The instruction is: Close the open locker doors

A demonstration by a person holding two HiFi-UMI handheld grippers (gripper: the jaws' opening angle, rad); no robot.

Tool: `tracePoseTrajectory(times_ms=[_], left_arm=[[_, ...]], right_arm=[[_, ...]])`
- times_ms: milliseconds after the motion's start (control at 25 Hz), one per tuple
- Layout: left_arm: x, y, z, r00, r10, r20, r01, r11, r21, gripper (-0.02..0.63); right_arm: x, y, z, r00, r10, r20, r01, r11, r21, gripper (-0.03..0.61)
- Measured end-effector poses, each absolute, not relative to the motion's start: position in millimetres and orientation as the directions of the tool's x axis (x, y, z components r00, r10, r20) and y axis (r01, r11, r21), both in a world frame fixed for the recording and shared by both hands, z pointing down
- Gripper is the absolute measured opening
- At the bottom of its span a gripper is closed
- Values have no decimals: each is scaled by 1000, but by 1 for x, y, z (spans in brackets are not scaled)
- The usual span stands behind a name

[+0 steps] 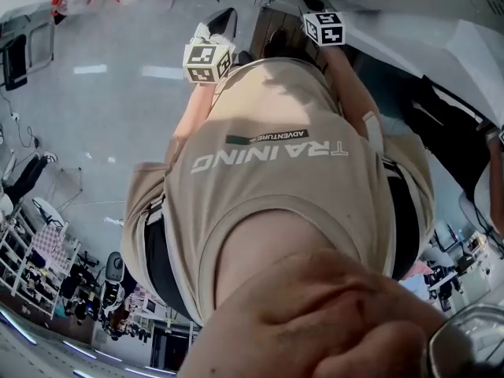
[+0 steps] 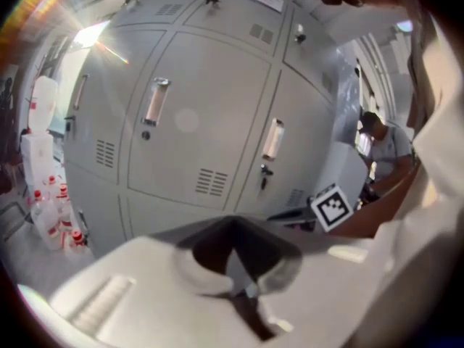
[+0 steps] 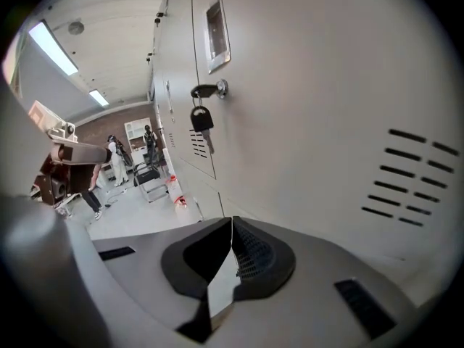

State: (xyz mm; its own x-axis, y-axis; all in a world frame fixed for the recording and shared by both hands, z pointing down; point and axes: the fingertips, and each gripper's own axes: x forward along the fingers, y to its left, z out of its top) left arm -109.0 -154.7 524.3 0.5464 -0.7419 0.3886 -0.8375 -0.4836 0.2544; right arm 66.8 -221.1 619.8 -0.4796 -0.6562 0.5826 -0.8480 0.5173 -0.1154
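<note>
Grey lockers (image 2: 196, 122) fill the left gripper view, and the doors that show there lie flush, each with a recessed handle (image 2: 156, 100). My left gripper (image 2: 236, 221) is shut, empty and short of them. My right gripper (image 3: 232, 220) is shut and empty too, its tips close against a locker door (image 3: 326, 107) with a key (image 3: 202, 119) hanging in its lock. I cannot tell whether that door is ajar. In the head view both grippers, left (image 1: 227, 16) and right (image 1: 309, 1), reach past the person's beige shirt (image 1: 276, 179).
Water bottles (image 2: 47, 216) stand on the floor left of the lockers. Beyond the lockers' right end a person (image 2: 380, 140) is bent over. Far down the locker row there are people (image 3: 116, 158) and a chair (image 3: 148, 176). A watch (image 1: 468, 341) shows bottom right.
</note>
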Motion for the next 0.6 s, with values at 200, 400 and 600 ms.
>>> tracePoseTrajectory(times_ms=[200, 400, 600], left_arm=[[-98, -129, 534, 634, -675, 377, -772, -575, 270, -5], [-82, -119, 539, 671, -642, 371, -738, -622, 260, -5], [-51, -97, 535, 707, -604, 368, -699, -677, 231, -5]], right_arm=[[85, -175, 591, -418, -729, 542, -901, 408, -148, 14], [99, -128, 581, -413, -752, 513, -909, 378, -177, 14], [96, -99, 575, -481, -752, 451, -877, 419, -238, 14]])
